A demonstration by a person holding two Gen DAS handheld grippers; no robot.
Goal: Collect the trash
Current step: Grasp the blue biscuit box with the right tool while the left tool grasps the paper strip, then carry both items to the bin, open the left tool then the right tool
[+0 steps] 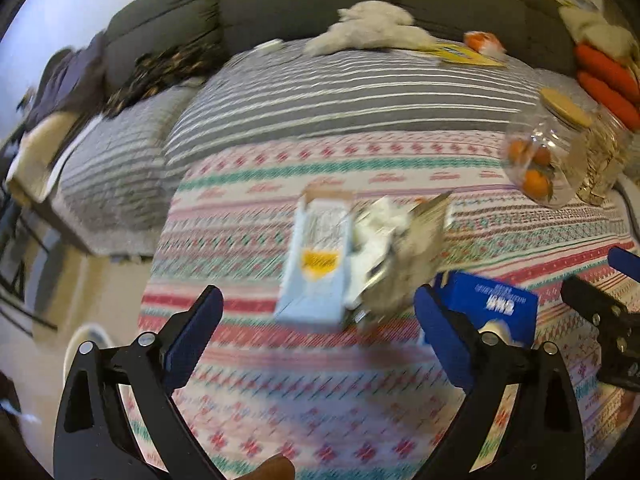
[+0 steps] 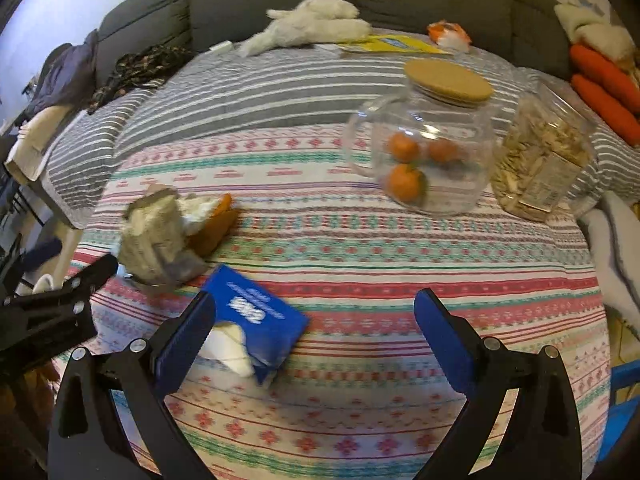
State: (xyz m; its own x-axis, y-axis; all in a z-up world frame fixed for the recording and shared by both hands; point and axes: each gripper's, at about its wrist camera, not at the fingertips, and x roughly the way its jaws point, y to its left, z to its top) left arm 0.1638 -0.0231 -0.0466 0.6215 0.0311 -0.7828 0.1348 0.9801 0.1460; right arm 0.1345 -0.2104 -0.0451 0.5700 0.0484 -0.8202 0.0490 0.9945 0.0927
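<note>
On the patterned cloth lies a light blue carton [image 1: 314,264] with a yellow label, beside crumpled white and silver wrappers [image 1: 404,256]. A blue tissue pack [image 1: 494,306] lies to their right. My left gripper [image 1: 318,332] is open and empty just short of the carton. In the right wrist view the blue tissue pack [image 2: 258,320] lies against my left finger, with the crumpled wrappers [image 2: 160,236] and an orange scrap [image 2: 216,228] beyond. My right gripper [image 2: 316,336] is open and empty.
A glass jar of small oranges [image 2: 420,148] with a cork lid and a clear tub of seeds [image 2: 536,160] stand at the right. A white plush toy [image 2: 312,24], a yellow booklet [image 2: 392,45] and orange cushions [image 2: 608,92] lie on the striped sofa behind.
</note>
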